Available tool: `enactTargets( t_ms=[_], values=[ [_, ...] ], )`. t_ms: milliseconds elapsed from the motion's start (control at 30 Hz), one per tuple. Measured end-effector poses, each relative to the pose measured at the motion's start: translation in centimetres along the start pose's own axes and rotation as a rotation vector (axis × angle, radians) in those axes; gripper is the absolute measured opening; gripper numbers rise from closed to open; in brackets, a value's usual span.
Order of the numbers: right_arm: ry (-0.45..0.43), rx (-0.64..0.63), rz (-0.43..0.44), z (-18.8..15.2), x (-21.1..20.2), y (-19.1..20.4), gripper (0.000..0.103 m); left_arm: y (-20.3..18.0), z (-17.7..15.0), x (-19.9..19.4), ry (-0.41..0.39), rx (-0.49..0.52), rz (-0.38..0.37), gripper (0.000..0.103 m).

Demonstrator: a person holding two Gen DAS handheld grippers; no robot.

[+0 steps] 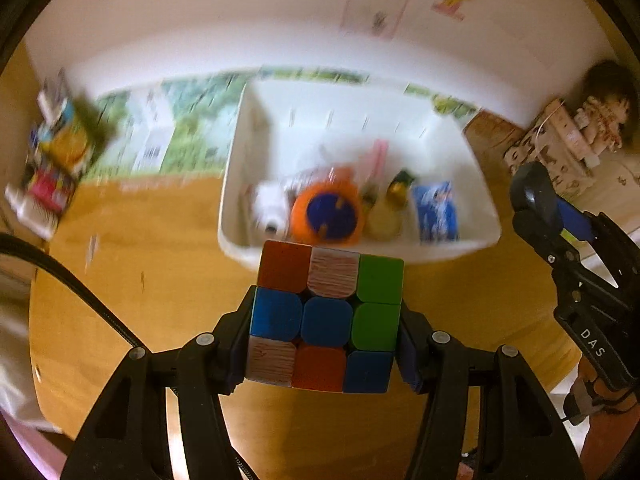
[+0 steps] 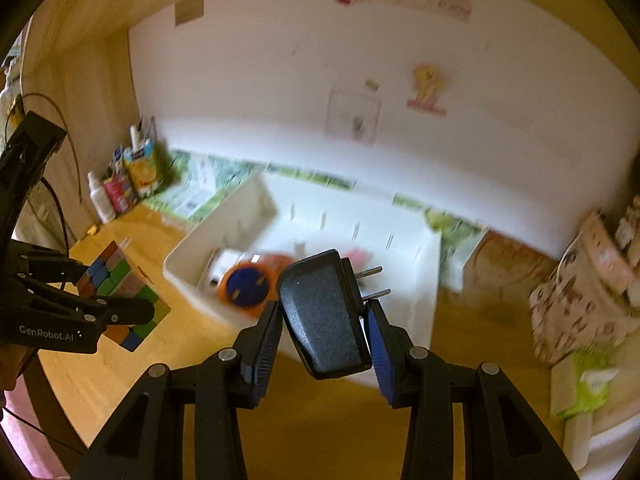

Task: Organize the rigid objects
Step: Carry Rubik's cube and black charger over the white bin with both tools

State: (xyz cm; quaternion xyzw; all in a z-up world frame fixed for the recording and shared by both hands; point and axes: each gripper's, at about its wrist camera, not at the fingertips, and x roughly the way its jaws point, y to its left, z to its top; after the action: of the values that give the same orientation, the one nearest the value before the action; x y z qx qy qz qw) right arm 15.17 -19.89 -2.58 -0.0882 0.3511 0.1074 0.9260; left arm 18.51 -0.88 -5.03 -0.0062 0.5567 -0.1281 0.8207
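Left wrist view: the left gripper (image 1: 325,318) is clamped on a puzzle cube (image 1: 326,316), its blue pads pressed to the cube's two sides. The cube sits at the centre of the frame, nine coloured tiles facing the camera, slightly rotated clockwise. Beyond it, toward 12 o'clock, stands a white bin (image 1: 356,160) on the wooden table (image 1: 160,280), blurred. Only this view shows the bin's near row clearly: a white toy (image 1: 270,204), an orange and blue round thing (image 1: 328,214), a yellowish item (image 1: 386,212) and a blue packet (image 1: 436,212). At 9 to 10 o'clock a stack of colourful boxes (image 1: 56,160) leans by the edge. At 3 o'clock the right gripper (image 1: 580,280) enters from the side, a black plug adapter (image 1: 534,196) at its tip.

Right wrist view: the right gripper (image 2: 324,320) grips the black plug adapter (image 2: 324,312) between its blue pads. The adapter's long axis runs from 5 o'clock up to 11 o'clock, and its two metal prongs (image 2: 374,280) point toward 3 o'clock, which the other view does not reveal. The adapter hides part of the white bin (image 2: 224,224) behind it; the orange and blue round thing (image 2: 246,284) shows just left of it. At 9 o'clock the left gripper (image 2: 120,312) carries the puzzle cube (image 2: 124,300) above the wooden table (image 2: 132,360). Colourful boxes (image 2: 136,176) stand at 10 o'clock, a patterned bag (image 2: 580,292) at 3 o'clock.
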Motion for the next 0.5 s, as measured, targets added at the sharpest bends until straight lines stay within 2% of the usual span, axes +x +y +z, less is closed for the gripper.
enactTargets(
  t_ms=[167, 333, 500],
  values=[
    [-0.044, -0.005, -0.033, 2.0, 1.0, -1.5, 0.043, -1.1, 3.5, 0.0, -0.064, 0.042, -0.013, 0.062],
    [-0.099, 0.027, -0.036, 2.7, 2.7, -2.7, 0.043, -1.1, 6.5, 0.6, -0.128, 0.017, -0.027, 0.062],
    [-0.089, 0.091, -0.032, 2.5, 5.7, -3.6, 0.043, -1.0, 8.8, 1.6, -0.223, 0.017, -0.032, 0.062]
  ],
)
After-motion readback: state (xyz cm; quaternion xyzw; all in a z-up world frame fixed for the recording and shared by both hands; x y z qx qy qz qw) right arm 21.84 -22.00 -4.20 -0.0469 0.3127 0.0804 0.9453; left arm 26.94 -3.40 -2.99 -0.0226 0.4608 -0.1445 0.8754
